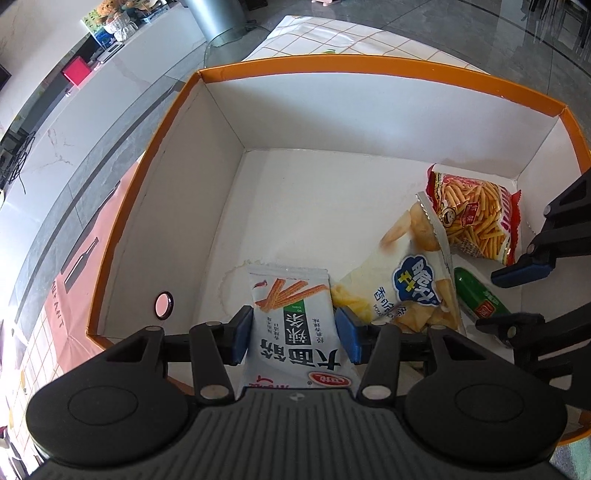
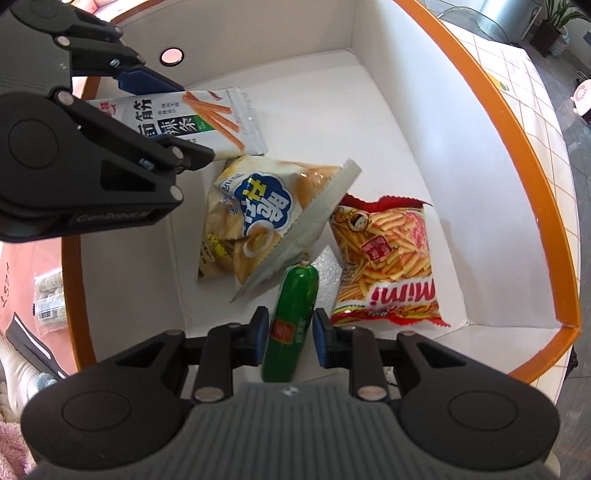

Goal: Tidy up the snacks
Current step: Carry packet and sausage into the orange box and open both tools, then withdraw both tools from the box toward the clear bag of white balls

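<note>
An orange-rimmed white box (image 1: 369, 62) holds the snacks; its rim also shows in the right wrist view (image 2: 517, 122). My left gripper (image 1: 293, 334) is shut on a white spicy-stick packet (image 1: 295, 332), held just over the box's near side; the packet also shows in the right wrist view (image 2: 199, 118). My right gripper (image 2: 290, 334) has its pads on both sides of a green sausage (image 2: 293, 317), also seen in the left wrist view (image 1: 480, 299). A yellow-white chip bag (image 2: 258, 221) and a red Mimi fries bag (image 2: 388, 262) lie on the box floor.
The box stands on a checked cloth (image 1: 332, 33) with a pink mat (image 1: 66, 291) at its left. A glass table edge (image 1: 225, 40) and a white counter (image 1: 74, 122) lie beyond. A small wrapped pack (image 2: 48, 295) lies outside the box.
</note>
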The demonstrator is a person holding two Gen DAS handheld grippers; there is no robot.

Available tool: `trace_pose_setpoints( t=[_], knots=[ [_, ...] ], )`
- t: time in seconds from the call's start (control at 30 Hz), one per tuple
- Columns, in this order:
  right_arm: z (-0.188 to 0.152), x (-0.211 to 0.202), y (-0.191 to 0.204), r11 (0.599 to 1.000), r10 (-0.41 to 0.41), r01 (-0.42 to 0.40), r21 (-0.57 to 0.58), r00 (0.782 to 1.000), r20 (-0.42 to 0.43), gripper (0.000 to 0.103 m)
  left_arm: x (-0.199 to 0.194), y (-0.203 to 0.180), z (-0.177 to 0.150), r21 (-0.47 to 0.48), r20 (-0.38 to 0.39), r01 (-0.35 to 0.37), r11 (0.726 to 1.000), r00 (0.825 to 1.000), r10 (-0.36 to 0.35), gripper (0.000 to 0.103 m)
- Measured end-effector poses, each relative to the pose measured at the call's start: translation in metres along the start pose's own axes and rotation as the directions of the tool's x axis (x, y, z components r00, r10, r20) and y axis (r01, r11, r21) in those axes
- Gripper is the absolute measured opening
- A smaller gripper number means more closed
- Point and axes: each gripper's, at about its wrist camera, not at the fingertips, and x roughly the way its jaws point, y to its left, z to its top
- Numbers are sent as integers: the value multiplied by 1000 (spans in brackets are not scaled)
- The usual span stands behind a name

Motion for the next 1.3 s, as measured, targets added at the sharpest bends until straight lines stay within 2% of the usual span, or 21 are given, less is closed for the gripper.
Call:
trace_pose_setpoints(
  t=[0.17,0.33,0.4,0.5,0.73,0.8,1.1,1.3],
  knots=[
    [-9,-5,0,1000,-5,5,5,1000,9,35,1,0,1,5,2,-5,1000,1000,5,63],
    [-7,-10,-3,1000,-5,4,17,1000,15,44,-7,-2,-2,10,19,-12,1000,1000,12,80],
    [-7,-14,-3,1000,1,-1,24,1000,22,52,-11,-1,-4,-1,29,-20,1000,999,20,86],
    [-5,-16,-2,999,6,-7,32,1000,27,59,-20,2,-7,-15,42,-15,1000,999,16,87],
    [-8,-34,5,999,-6,3,47,998,64,63,-51,5,-18,-41,113,-24,999,993,28,87],
    [-10,-40,8,999,-5,1,51,997,81,67,-59,5,-20,-45,128,-25,999,991,30,87],
    [-24,-68,23,997,-36,25,78,990,133,68,-103,6,-41,-91,185,-47,995,981,63,87],
    [-39,-97,30,994,-46,24,106,976,214,69,-136,11,-65,-167,238,-31,985,969,71,87]
  ],
)
